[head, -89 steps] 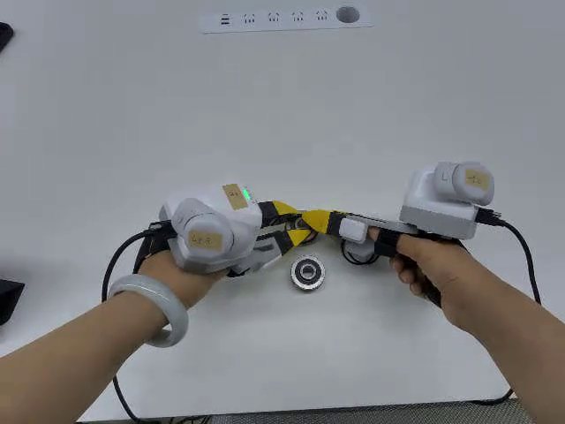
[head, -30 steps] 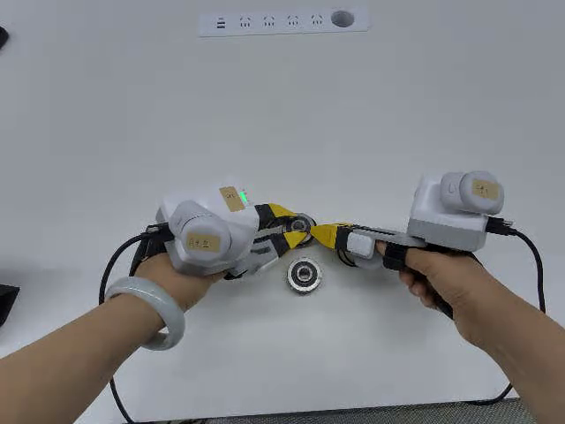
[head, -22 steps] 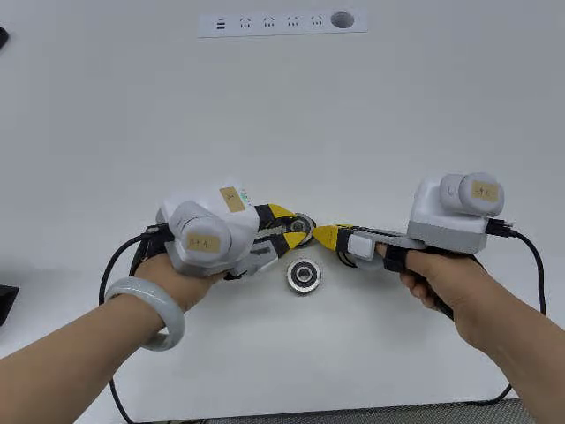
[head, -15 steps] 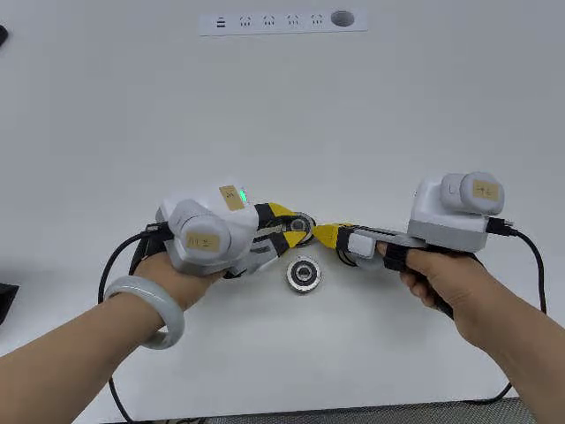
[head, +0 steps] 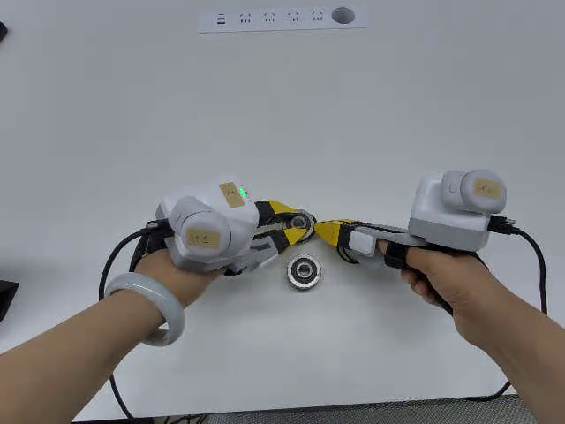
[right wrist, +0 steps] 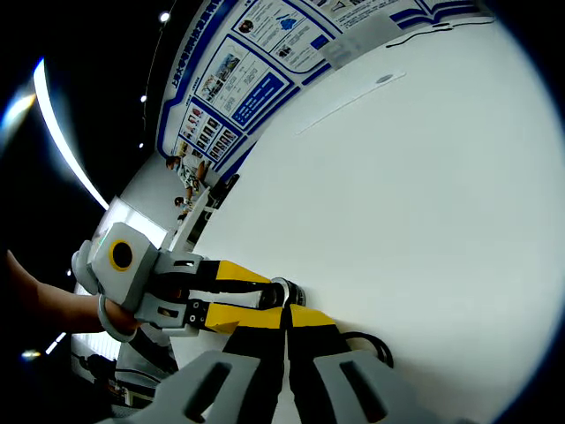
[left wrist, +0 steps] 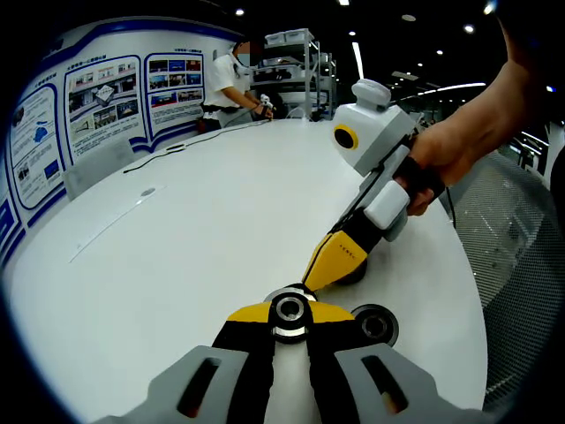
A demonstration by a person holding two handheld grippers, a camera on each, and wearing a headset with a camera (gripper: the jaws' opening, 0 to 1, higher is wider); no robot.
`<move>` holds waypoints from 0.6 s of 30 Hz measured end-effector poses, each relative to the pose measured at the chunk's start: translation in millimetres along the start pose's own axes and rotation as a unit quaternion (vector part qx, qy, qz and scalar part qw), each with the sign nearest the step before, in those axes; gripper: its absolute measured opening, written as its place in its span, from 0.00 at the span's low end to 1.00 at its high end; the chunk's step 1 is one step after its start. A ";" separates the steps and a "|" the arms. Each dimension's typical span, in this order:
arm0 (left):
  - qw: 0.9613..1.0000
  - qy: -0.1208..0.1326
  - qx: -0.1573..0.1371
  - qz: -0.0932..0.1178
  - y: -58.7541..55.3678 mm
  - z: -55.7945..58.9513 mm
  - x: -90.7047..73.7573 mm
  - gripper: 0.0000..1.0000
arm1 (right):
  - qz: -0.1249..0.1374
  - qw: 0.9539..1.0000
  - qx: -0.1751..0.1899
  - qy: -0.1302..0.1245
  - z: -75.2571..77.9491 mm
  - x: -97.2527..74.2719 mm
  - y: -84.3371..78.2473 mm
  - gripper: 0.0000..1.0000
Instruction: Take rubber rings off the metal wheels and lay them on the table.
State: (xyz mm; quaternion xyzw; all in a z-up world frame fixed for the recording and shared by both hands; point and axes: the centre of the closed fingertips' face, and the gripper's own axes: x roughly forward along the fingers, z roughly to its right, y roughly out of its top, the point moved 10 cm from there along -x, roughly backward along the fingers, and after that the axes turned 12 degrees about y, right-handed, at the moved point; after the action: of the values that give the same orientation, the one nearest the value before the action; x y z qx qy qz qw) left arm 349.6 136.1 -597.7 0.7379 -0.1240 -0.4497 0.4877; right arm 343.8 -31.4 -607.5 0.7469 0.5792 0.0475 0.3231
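Since three seconds back the right claw (head: 320,228) has slid off to the right. Its yellow tips overlapped the left claw (head: 297,223) then, and in the head view they now end just beside it. The left claw is clamped on a small metal wheel (head: 305,220) near the front of the white tabletop (head: 282,115). Its tips cover much of the rim, so a rubber ring on that wheel cannot be made out. A second wheel (head: 305,271), round, with a dark rim and a shiny hub, lies flat on the tabletop just below the two claws. A black loop (head: 345,257) hangs under the right claw; whether it is a ring or part of the tool, I cannot tell. Tan paper labels (head: 234,195) on both tools carry handwriting too small to read, and so are the marks on the white power strip (head: 282,18). A pale, smooth bangle (head: 146,308) circles the left wrist.

In the left gripper view the metal wheel (left wrist: 290,311) sits between the yellow tips, its steel hub glinting. The right claw (left wrist: 311,278) reaches its far edge, touching it or just short of it. The second wheel (left wrist: 375,325) lies to the right.

In the right gripper view the right claw (right wrist: 284,311) has its jaws pressed together; whether anything thin is pinched between them is hidden. Just past them the left claw (right wrist: 274,295) grips the metal wheel (right wrist: 289,291). The blue-framed wall posters (right wrist: 238,75) are illegible
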 end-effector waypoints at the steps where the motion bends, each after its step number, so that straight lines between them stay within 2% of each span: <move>1: 1.000 0.000 0.000 0.000 0.0 0.0 0.0 0.13 | 0.000 1.000 0.000 0.000 -0.2 -0.1 0.2 0.01; 4: 1.000 0.002 -0.002 0.001 0.1 0.6 -0.1 0.13 | 0.004 1.000 0.002 0.003 -1.4 -0.8 1.1 0.01; 5: 1.000 0.002 -0.003 0.001 0.1 0.7 -0.1 0.13 | 0.018 0.999 0.007 0.025 -4.9 0.9 3.5 0.01; 6: 1.000 0.003 -0.003 0.001 0.3 0.8 -0.1 0.13 | 0.010 1.000 0.010 0.013 -4.6 -0.3 2.3 0.01; 7: 1.000 0.002 -0.002 0.001 0.5 1.0 -0.2 0.13 | 0.006 1.000 -0.001 0.013 -5.5 1.2 2.8 0.01; 12: 1.000 0.001 -0.003 0.001 0.9 1.0 -0.2 0.13 | 0.006 1.000 0.006 0.021 -4.9 2.0 3.4 0.01; 18: 1.000 0.001 -0.004 0.001 1.1 0.9 -0.2 0.13 | 0.005 0.999 0.004 0.036 -11.5 5.5 5.4 0.01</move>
State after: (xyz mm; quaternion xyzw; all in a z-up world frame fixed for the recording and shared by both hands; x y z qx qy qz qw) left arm 349.1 135.2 -596.8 0.7365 -0.1225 -0.4489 0.4910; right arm 344.9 -22.1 -597.2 0.7491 0.5867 0.0734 0.2988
